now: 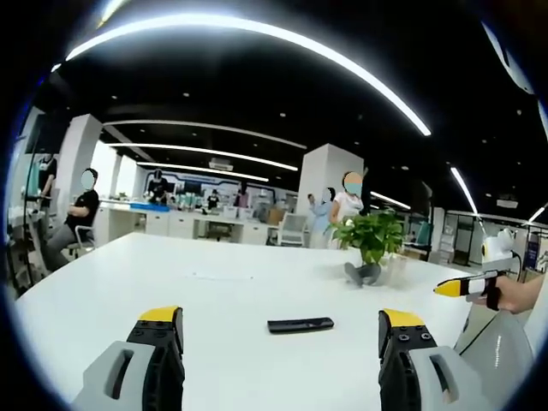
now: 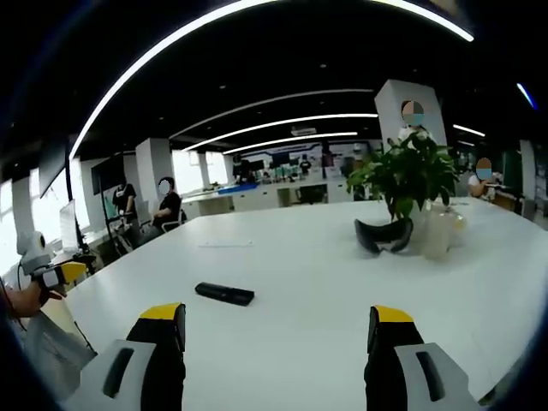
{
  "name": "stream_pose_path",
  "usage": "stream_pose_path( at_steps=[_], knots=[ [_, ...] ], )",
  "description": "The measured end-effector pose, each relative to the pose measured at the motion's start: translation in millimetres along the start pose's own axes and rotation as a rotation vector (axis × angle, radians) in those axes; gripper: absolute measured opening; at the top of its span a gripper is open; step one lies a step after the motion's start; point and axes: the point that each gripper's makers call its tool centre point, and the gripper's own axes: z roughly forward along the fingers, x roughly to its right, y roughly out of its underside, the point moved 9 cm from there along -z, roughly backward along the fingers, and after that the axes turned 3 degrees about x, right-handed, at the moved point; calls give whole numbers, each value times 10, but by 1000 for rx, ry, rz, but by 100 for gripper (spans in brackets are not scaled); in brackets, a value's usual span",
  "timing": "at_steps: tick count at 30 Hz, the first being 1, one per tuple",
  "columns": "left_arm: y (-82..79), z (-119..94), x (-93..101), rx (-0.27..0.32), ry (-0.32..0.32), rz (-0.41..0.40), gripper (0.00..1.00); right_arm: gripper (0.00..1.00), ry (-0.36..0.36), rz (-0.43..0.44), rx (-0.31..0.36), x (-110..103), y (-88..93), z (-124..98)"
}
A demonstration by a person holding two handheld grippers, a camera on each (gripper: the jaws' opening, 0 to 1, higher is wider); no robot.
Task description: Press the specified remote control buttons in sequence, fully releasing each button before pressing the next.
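A slim black remote control (image 1: pixel 300 324) lies flat on the white table (image 1: pixel 223 291), just beyond and between the tips of my left gripper (image 1: pixel 281 330), which is open and holds nothing. In the right gripper view the same remote (image 2: pixel 224 294) lies left of centre, ahead of my right gripper (image 2: pixel 278 325), whose jaws also stand wide open and empty. The right gripper's yellow tip (image 1: pixel 454 287), held in a hand, enters the left gripper view from the right. The left gripper (image 2: pixel 60 274) appears at the left edge of the right gripper view.
A potted green plant (image 2: pixel 409 175) stands at the table's far side with a dark curved object (image 2: pixel 384 235) and a clear glass vessel (image 2: pixel 434 231) at its base. Several people sit or stand at desks in the office behind. White table surface stretches around the remote.
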Motion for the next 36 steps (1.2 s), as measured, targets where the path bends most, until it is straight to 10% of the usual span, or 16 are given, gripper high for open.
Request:
stream_pose_path(
  at_steps=[14, 21, 36],
  knots=[
    [-39, 17, 14, 17, 58, -48, 99, 90, -29, 20, 0, -15, -65, 10],
    [47, 91, 146, -88, 129, 17, 99, 90, -76, 59, 18, -23, -184, -125],
    [51, 103, 15, -111, 64, -40, 99, 90, -59, 31, -16, -75, -149, -108]
  ],
)
